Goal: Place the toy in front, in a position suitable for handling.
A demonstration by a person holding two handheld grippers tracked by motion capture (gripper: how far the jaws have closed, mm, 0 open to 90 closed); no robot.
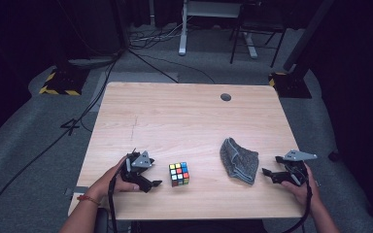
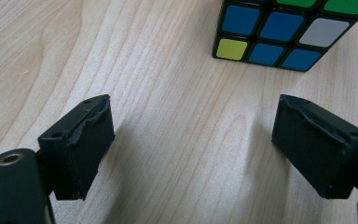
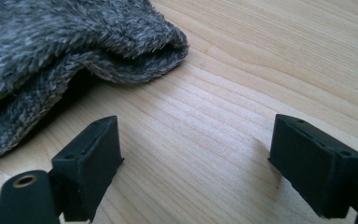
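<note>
The left gripper (image 1: 156,183) stands wide and empty, the puzzle cube (image 1: 179,174) just ahead of its jaws. The right gripper (image 1: 267,172), also wide, faces the grey cloth (image 1: 238,160). Each should advance squarely before closing.

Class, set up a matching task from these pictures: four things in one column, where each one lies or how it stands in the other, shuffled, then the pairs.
1 puzzle cube
2 grey cloth
3 left gripper
4 round hole

A far end of the table
B open, beside the cube
C crumpled, near the right gripper
D between left gripper and cloth

Pairs: 1-D, 2-C, 3-B, 4-A
</note>
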